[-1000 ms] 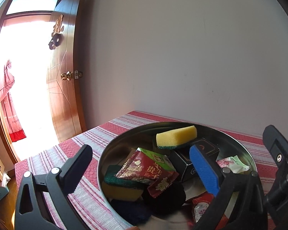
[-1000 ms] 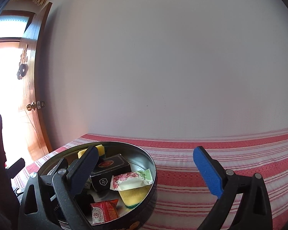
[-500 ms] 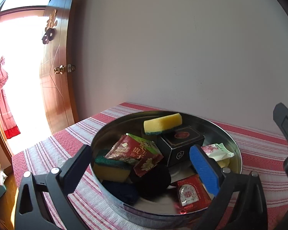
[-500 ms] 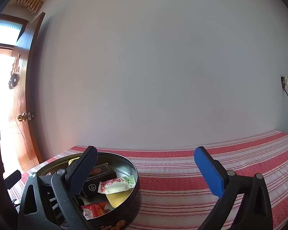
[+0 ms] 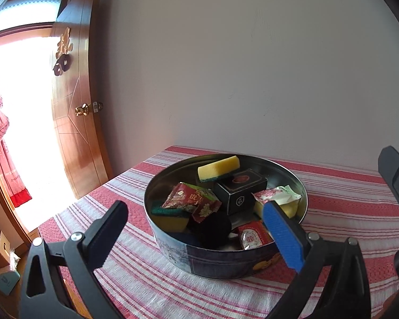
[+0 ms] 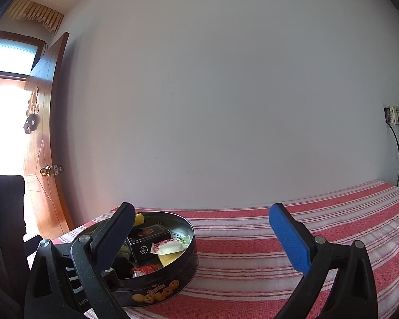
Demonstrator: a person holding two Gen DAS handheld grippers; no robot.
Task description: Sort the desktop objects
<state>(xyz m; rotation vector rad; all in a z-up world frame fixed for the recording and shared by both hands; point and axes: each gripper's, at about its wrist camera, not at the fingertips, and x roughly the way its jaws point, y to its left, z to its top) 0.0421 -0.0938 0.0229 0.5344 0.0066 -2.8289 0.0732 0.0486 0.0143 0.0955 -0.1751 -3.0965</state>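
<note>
Both claws, the left gripper (image 5: 196, 228) and the right gripper (image 6: 202, 234), hang wide and empty above the striped tablecloth (image 6: 292, 228). That cloth lies bare to the right, leaving room to set things out. The round biscuit tin (image 5: 226, 263) near the table's left edge holds the clutter (scouring sponges (image 5: 218, 168), a black box (image 5: 239, 192), snack packets (image 5: 192, 199)), probably gathered there for sorting.

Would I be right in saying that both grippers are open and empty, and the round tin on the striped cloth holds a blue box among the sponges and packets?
Nearly: the box in the tin is black, as the left wrist view shows.
</note>
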